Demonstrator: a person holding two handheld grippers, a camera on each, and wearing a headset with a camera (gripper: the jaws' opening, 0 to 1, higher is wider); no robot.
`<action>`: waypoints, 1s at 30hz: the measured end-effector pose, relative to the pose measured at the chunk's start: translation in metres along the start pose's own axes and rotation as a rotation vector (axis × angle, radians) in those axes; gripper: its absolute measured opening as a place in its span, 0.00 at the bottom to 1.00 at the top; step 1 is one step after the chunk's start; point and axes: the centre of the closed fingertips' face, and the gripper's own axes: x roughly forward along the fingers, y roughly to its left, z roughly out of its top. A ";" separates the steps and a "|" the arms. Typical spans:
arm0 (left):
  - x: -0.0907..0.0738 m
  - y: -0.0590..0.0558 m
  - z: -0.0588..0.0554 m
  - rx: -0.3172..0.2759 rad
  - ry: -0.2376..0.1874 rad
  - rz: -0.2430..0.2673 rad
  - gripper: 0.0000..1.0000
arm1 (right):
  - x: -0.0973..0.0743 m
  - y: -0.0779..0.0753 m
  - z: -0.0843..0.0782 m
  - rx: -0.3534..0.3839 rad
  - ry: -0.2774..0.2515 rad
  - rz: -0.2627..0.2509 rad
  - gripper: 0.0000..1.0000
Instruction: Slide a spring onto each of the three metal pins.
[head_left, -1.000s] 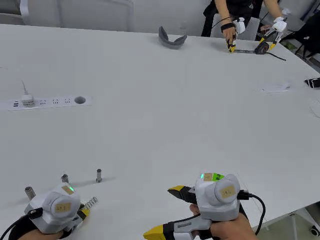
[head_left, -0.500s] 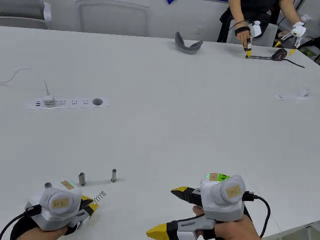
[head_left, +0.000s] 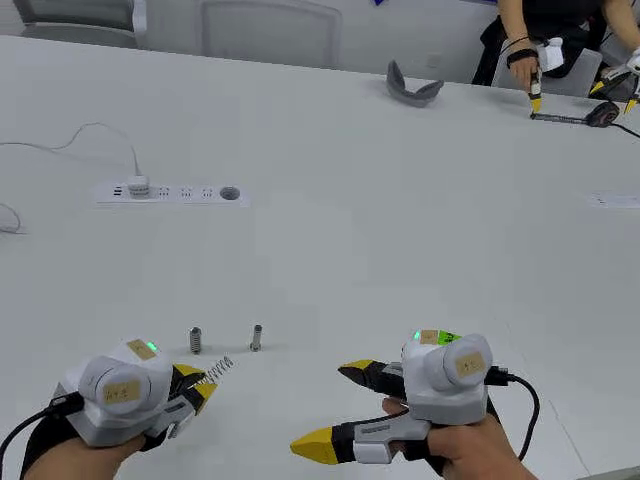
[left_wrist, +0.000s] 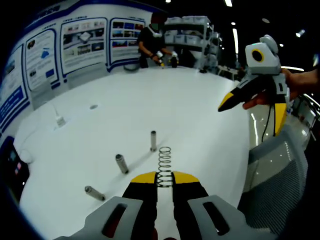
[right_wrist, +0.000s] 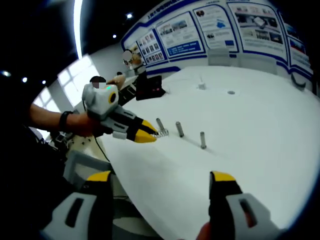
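Observation:
Two short metal pins stand near the table's front left: the left pin (head_left: 195, 340) looks wrapped in a spring, the right pin (head_left: 256, 337) is bare. My left gripper (head_left: 200, 384) is shut on a loose spring (head_left: 220, 368), which sticks out toward the bare pin, just short of it. In the left gripper view the spring (left_wrist: 164, 160) rises from the yellow tips of the left gripper (left_wrist: 164, 177), with the bare pin (left_wrist: 153, 141) just behind it and two thicker pins (left_wrist: 121, 163) to its left. My right gripper (head_left: 330, 410) is open and holds nothing, well right of the pins.
A white power strip (head_left: 170, 192) with a plugged-in cable lies at mid left. A grey curved piece (head_left: 414, 90) rests at the far side. A person's hand (head_left: 524, 68) works with a gripper at the far right corner. A small paper slip (head_left: 612, 200) lies right.
The head camera has swung left, shifting the whole scene right. My left gripper has brought the spring a little closer to the bare pin. The right gripper stays open.

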 end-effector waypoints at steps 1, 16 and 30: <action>-0.003 0.001 0.001 0.000 -0.001 0.003 0.10 | 0.002 0.002 0.001 -0.002 0.002 0.006 0.80; -0.037 0.004 0.009 0.002 -0.021 0.021 0.10 | 0.026 0.017 0.017 -0.006 -0.006 0.100 0.77; -0.058 -0.008 0.010 0.018 -0.035 0.025 0.10 | 0.050 0.038 0.034 0.022 -0.031 0.203 0.69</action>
